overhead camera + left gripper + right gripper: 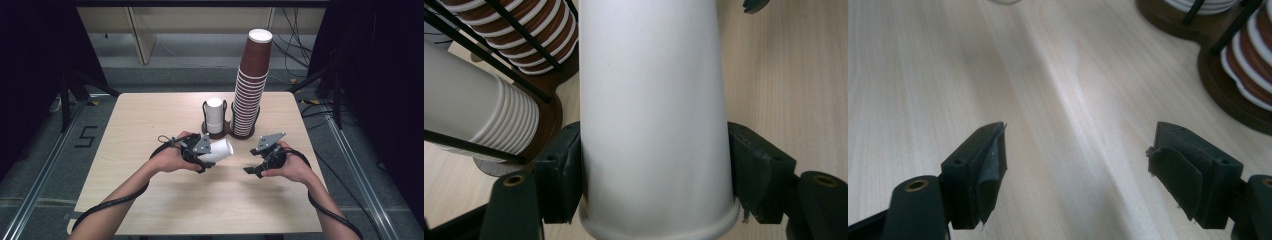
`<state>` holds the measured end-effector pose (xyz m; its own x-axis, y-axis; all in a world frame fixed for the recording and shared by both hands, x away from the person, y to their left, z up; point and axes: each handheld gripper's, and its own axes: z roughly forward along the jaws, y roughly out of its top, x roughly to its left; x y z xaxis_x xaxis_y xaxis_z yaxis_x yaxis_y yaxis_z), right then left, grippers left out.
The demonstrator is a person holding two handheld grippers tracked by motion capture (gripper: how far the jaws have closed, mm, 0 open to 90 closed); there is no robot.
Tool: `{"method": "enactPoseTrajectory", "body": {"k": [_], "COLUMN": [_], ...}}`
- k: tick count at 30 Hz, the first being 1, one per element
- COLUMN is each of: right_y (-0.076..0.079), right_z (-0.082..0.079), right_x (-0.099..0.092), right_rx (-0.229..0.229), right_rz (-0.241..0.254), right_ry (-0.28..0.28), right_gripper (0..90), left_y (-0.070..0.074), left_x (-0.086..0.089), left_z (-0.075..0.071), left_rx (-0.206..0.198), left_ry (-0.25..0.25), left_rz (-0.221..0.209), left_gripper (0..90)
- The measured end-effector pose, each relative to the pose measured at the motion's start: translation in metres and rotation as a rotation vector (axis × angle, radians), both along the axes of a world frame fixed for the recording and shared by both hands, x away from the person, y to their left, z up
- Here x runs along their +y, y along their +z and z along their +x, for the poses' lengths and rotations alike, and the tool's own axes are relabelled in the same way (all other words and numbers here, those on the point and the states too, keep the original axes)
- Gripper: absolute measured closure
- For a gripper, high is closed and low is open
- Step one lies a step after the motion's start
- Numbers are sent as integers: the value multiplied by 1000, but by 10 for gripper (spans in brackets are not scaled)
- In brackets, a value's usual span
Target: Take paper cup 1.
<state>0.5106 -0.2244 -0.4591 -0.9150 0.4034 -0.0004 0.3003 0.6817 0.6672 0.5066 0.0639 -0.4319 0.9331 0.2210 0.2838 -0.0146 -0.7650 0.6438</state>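
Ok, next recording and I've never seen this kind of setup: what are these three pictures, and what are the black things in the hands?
A person sits at a wooden table, holding a hand-operated two-jaw tool in each hand. The high view looks down from above; the other two views come from cameras riding on each tool, looking along its jaws. The left tool is clamped on a white paper cup, held on its side. The right tool holds nothing, its jaws apart above bare wood. At the table's far side stands a dark cup holder with a short white cup stack and a tall brown cup stack.
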Motion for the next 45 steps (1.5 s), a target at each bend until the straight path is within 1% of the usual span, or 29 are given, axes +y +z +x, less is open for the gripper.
{"method": "enactPoseTrajectory", "body": {"k": [2, 3, 4, 6, 7, 8, 10, 12, 14, 16, 17, 18, 19, 20, 21, 22, 23, 24, 25, 27, 32, 34, 35, 36, 37, 40, 42, 44, 45], "right_y": [1, 1, 1, 4, 4, 5, 6, 7, 7, 8, 8, 9, 9, 9, 10, 10, 10, 11, 11, 11, 12, 12, 12, 11, 12, 12, 13, 14, 15], "right_z": [1, 2, 0, 0, 2, 2, 0, 2, 3, 4, 3, 3, 5, 5, 4, 4, 4, 4, 5, 3, 4, 5, 4, 5, 4, 5, 4, 5, 3], "right_x": [1, 2, 3, 4, 5, 6, 7, 8, 8, 8, 8, 8, 8, 8, 8, 8, 8, 9, 8, 9, 10, 11, 12, 13, 13, 14, 15, 17, 18], "right_rx": [2, -7, 14, 22, 10, 16, 33, 30, 23, 21, 36, 36, 12, 12, 32, 32, 31, 33, 24, 40, 37, 33, 38, 22, 37, 28, 31, 14, 33], "right_rz": [-24, -37, -32, -67, -70, -77, -83, -90, -95, -96, -96, -97, -97, -97, -96, -97, -100, -100, -104, -99, -104, -101, -101, -96, -99, -100, -98, -88, -87], "right_ry": [13, 33, 17, 32, 57, 64, 55, 68, 85, 86, 66, 66, 88, 88, 76, 78, 80, 79, 94, 78, 81, 97, 91, 116, 94, 114, 111, 133, 113], "right_gripper": [230, 230, 230, 230, 230, 230, 230, 230, 230, 230, 230, 230, 230, 230, 230, 230, 230, 230, 230, 230, 230, 230, 231, 231, 232, 232, 232, 233, 233], "left_y": [1, 2, 2, 3, 4, 4, 5, 6, 6, 7, 7, 8, 7, 10, 10, 9, 10, 10, 12, 12, 12, 13, 12, 12, 13, 13, 13, 13, 13], "left_x": [0, 0, 0, 0, 0, 0, -1, -1, -2, -2, -2, -2, -3, -2, -3, -3, -4, -4, -5, -6, -8, -9, -9, -9, -10, -11, -12, -12, -13], "left_z": [0, -1, -1, -1, -1, -2, -2, -2, -2, -2, -2, -2, -3, -2, -2, -3, -2, -2, -2, -2, -1, -1, -1, -1, -1, -1, -1, -1, -1], "left_rx": [0, 4, 3, 6, 10, 16, 25, 27, 31, 38, 41, 48, 62, 57, 60, 70, 67, 69, 65, 69, 70, 71, 70, 69, 69, 71, 70, 68, 69], "left_ry": [-2, -5, -8, -13, -18, -21, -28, -42, -49, -55, -57, -59, -49, -66, -72, -66, -76, -78, -90, -93, -101, -103, -104, -106, -110, -113, -116, -117, -118], "left_rz": [6, 13, 18, 33, 43, 54, 84, 126, 152, 168, 176, 185, 167, 207, 219, 211, 237, 245, 270, 281, 294, 297, 298, 301, 304, 307, 308, 312, 314], "left_gripper": [306, 307, 307, 307, 307, 307, 307, 307, 307, 307, 308, 308, 308, 308, 308, 307, 308, 308, 308, 308, 307, 308, 307, 308, 308, 307, 308, 308, 308]}}
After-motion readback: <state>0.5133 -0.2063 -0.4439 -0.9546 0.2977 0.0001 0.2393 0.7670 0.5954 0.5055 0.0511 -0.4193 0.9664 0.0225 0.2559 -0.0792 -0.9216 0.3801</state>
